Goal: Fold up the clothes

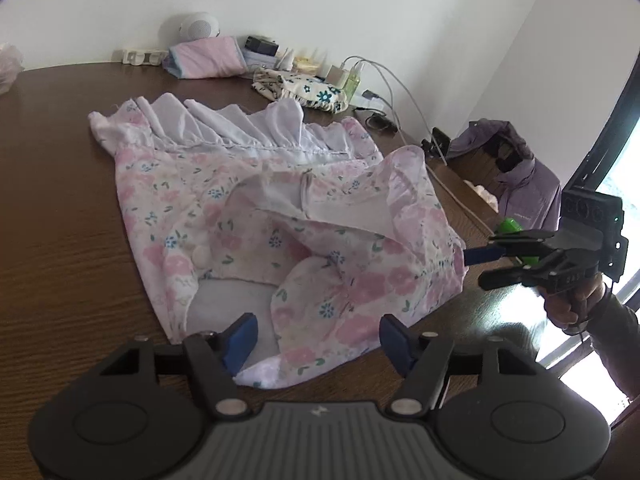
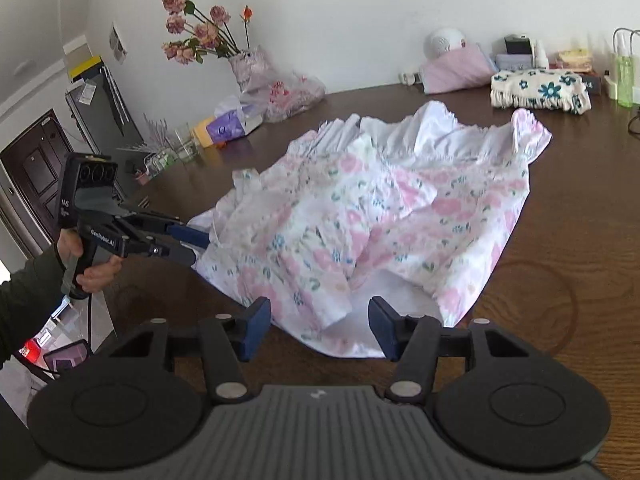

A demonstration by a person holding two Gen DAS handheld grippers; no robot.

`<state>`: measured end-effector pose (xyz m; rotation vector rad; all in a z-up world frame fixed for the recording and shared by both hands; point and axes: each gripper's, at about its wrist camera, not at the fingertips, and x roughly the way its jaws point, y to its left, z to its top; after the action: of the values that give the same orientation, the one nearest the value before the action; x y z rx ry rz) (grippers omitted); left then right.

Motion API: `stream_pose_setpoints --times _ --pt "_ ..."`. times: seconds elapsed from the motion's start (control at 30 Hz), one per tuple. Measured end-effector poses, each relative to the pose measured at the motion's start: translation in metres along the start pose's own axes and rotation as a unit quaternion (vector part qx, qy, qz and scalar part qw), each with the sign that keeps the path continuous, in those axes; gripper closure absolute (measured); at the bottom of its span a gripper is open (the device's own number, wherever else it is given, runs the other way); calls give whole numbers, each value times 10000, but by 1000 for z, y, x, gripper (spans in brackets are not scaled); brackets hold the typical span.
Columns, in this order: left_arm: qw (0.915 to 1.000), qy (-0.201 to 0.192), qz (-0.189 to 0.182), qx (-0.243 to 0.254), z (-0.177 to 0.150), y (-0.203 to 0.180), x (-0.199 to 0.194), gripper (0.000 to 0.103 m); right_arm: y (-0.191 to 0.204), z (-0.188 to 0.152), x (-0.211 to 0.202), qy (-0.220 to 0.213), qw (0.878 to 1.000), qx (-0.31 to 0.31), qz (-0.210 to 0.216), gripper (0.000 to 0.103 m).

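Dress (image 1: 256,216) lies crumpled on the brown bench (image 1: 60,240), pink flowers on white, its pale pleated hem bunched at the far side and one flap thrown over the middle. Left tongs (image 1: 316,340) stand apart just over the near edge, cloth showing between the pads but neither pad pressing on it. Right tongs (image 2: 318,328) are apart too, at their own near edge of the dress, holding nothing. Each hand's tool can be seen from the other side, nosing in at the cloth's edge.

No fold looks finished yet; the cloth sits in uneven heaps, so I'd judge this a pause between grips.

What could go wrong from here:
- A pinch on this rumpled edge may catch only the top layer, and the rest would sag and spoil the fold.
- The thin fabric could slide out of the pads if the grip is shallow.
- Lifting the two sides unevenly would twist the dress rather than lay it flat.
- A wide sweep toward the back could drag the hem into the clutter there: the flowered cloth (image 2: 540,90), the green bottle (image 2: 625,76), the cables (image 1: 384,76).
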<state>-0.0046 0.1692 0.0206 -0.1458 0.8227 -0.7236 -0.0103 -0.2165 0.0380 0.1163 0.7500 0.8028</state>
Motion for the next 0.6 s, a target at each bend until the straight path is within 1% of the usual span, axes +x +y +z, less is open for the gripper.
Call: stream_pose_setpoints --times 0.03,0.07,0.1,0.13,0.17,0.2,0.27,0.33,0.47,0.53,0.57,0.6 --pt "10000 -57 20 -40 -2 1 0 47 2 -3 2 9 10000 -59 46 51" --pt "9998 -76 92 -126 -4 3 -1 58 2 -5 6 18 10000 -67 31 56" --pt "9995 -76 186 -249 -6 5 -1 87 2 -6 9 29 10000 -63 4 67" --pt "9989 -77 281 -372 -8 6 -1 103 0 -7 12 11 10000 8 -12 76" --pt "9982 -122 365 -454 -11 6 -3 101 -2 -8 14 -13 9999 96 -26 93" --pt "9976 -219 437 -490 -16 4 -6 102 -4 -8 15 -53 9998 192 -42 97" --pt "9960 -435 549 -548 -24 -1 -13 103 -7 -8 16 -99 9993 358 -88 99" --pt "9943 -694 569 -580 -31 -7 -27 103 -8 -7 13 -90 9988 457 -159 100" --pt "9920 -798 777 -599 -40 -14 -45 103 -7 -7 1 -165 9975 620 -281 100" --pt "9888 -903 905 -766 -41 -12 -49 100 -5 -6 -3 -293 9969 668 -281 95" --pt "9877 -893 929 -883 -40 -10 -50 98 -5 -5 -4 -367 9966 694 -257 89" --pt "9880 -907 884 -879 -37 -12 -51 98 -4 -4 -5 -440 9962 720 -232 83"
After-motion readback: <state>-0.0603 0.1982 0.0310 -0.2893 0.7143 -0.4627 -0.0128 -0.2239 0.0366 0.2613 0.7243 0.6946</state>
